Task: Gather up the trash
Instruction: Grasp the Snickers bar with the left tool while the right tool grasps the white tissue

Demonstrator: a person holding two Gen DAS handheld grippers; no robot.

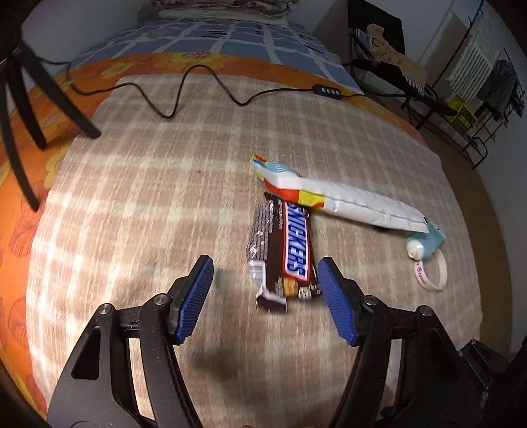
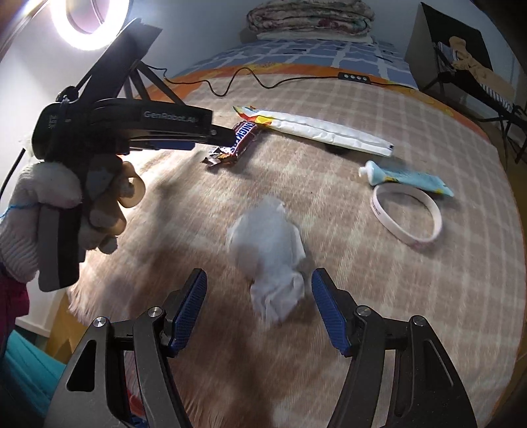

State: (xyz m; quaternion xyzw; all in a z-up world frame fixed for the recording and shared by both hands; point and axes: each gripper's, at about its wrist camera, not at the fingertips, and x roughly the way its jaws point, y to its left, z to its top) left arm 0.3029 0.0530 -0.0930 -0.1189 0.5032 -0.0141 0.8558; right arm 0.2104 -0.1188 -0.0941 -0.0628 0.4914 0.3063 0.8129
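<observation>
A Snickers wrapper lies on the checked blanket. My left gripper is open, its near end between the blue pads, closer to the right pad. A long white snack bag overlaps the wrapper's far end. In the right wrist view my right gripper is open around a crumpled white tissue, pads not touching it. The left gripper's body reaches the Snickers wrapper, with the white bag beyond.
A blue tube and a white wristband lie to the right on the blanket. A black cable with a controller crosses the far side. Tripod legs stand at left. A ring light shines above. Racks stand beyond the bed.
</observation>
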